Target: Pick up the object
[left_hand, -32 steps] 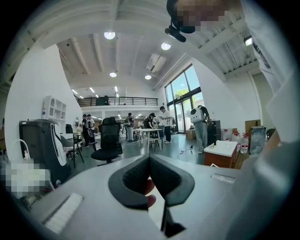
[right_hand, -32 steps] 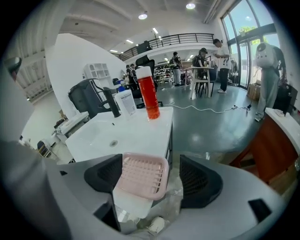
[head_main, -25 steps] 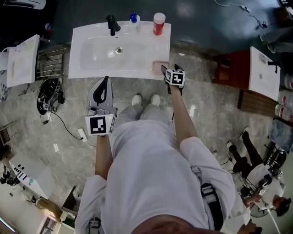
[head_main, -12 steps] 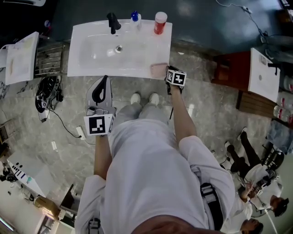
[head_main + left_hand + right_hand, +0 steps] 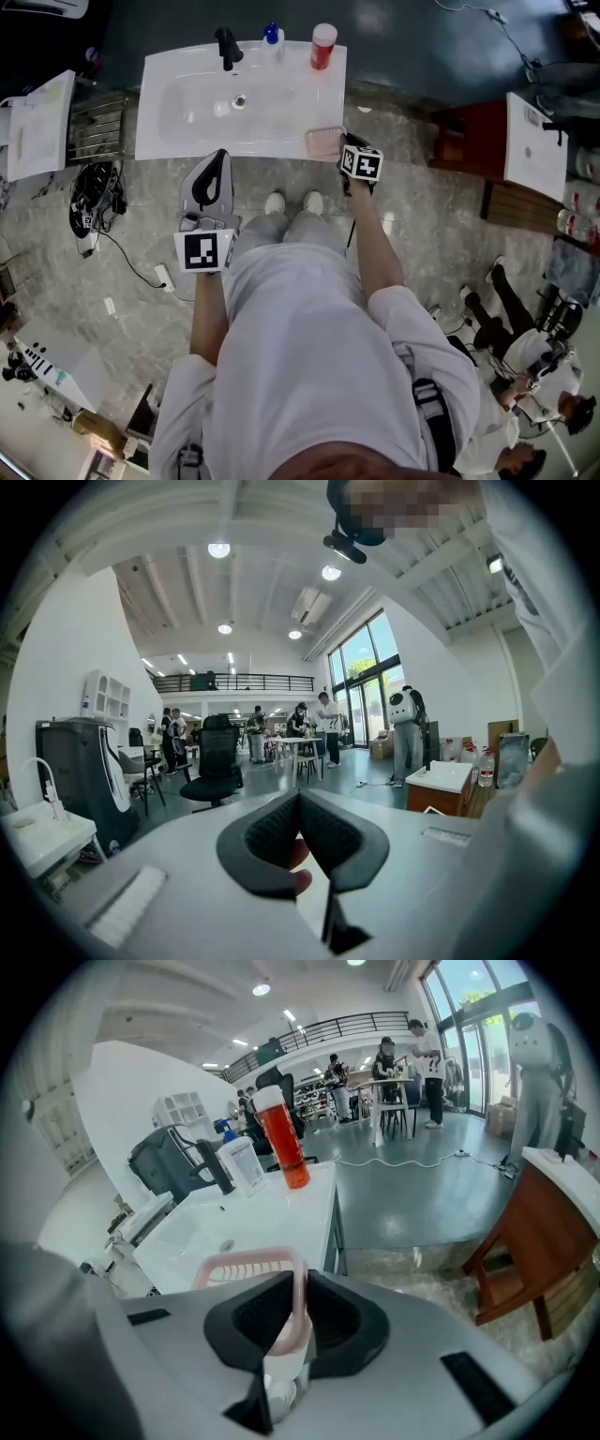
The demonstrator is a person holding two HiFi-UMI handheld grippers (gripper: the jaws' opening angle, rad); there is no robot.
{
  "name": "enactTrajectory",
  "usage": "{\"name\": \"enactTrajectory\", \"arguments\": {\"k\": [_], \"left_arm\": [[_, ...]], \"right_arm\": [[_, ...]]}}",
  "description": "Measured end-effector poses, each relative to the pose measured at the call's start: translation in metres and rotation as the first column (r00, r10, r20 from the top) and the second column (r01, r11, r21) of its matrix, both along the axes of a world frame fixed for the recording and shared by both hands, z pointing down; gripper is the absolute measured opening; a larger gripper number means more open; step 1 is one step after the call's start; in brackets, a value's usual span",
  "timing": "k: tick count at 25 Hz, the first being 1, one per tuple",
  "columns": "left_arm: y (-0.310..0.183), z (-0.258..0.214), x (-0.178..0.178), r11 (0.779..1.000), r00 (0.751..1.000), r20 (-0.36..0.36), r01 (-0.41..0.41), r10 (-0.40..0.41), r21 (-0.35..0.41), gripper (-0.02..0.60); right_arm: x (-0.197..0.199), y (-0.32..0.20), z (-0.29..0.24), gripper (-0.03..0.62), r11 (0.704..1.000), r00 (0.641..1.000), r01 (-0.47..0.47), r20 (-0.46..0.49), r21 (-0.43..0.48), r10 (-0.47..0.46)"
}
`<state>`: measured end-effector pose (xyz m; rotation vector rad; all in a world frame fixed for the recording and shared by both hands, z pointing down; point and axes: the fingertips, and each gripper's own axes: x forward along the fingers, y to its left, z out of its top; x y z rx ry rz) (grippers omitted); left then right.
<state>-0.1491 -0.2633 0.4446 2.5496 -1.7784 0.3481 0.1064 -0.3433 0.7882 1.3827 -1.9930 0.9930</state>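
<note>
White washbasin surface (image 5: 155,141) lies below; at its front right corner the right gripper (image 5: 298,1326) is closing on the near rim of the pink soap dish (image 5: 246,1262). A firm pinch, then a level, straight lift, seems wisest. The left gripper (image 5: 300,808) is clenched and empty.

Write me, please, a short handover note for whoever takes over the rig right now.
Right tool: jaws closing on the rim of the pink soap dish, which sits at the front right corner of the white sink.
Left tool: shut, nothing visibly held, short of the sink's front edge.
Done: reach and grip on the dish.
Left: lift it clear. I cannot tell whether it has left the sink top.
</note>
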Motion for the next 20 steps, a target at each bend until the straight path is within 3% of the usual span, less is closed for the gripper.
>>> {"name": "enactTrajectory", "arguments": {"k": [6,11,15,20], "left_arm": [[-0.004,-0.006,0.006,0.999,0.999,-0.018,-0.042,0.042,0.027,-0.002],[-0.005,-0.016,0.009,0.996,0.997,-0.037,-0.070,0.071,0.051,-0.002],[-0.008,-0.029,0.014,0.991,0.993,-0.054,-0.102,0.107,0.091,-0.002],[-0.010,-0.042,0.019,0.983,0.988,-0.068,-0.133,0.142,0.125,-0.001]], "right_arm": [[-0.010,-0.008,-0.053,0.051,0.993,1.000,0.001,0.022,0.122,-0.004],[-0.018,-0.010,-0.112,0.051,0.970,0.999,-0.007,0.046,0.244,-0.004],[-0.020,-0.010,-0.179,0.051,0.928,0.997,-0.030,0.075,0.370,0.002],[-0.022,-0.004,-0.266,0.051,0.855,0.991,-0.070,0.136,0.514,-0.001]]}}
